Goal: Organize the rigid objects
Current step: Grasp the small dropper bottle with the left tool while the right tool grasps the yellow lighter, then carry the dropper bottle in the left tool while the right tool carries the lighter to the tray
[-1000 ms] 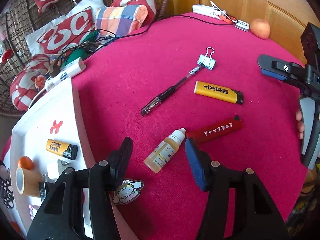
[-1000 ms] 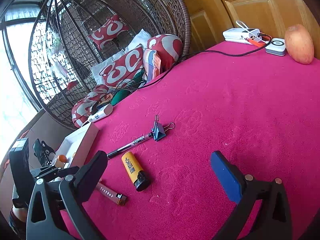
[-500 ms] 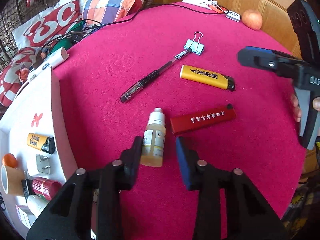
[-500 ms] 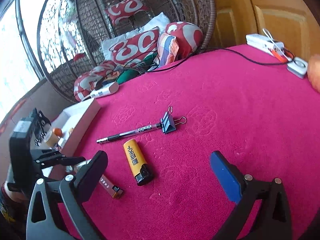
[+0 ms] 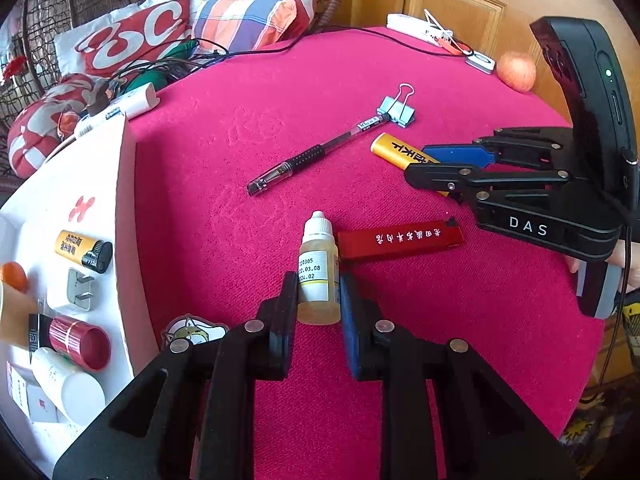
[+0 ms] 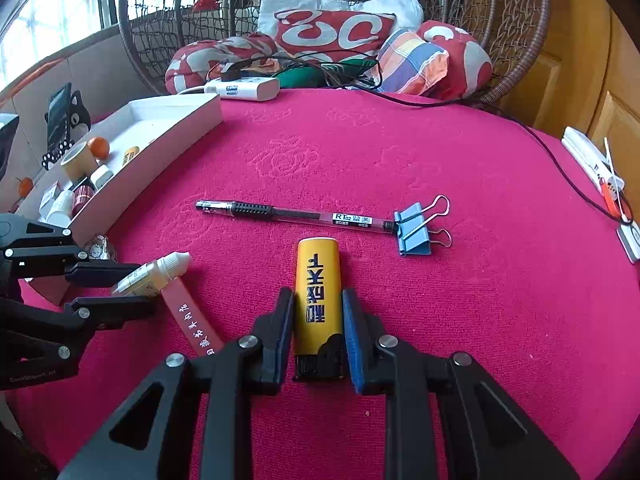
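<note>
The left gripper (image 5: 319, 300) is closing its jaws on the dropper bottle (image 5: 318, 270); the right gripper (image 6: 318, 328) is clamping the yellow lighter (image 6: 318, 292). Several items are sitting in the white box (image 6: 176, 124); pen (image 6: 292, 214), binder clip (image 6: 414, 232) and red lighter (image 5: 400, 238) are lying on the surface.
</note>
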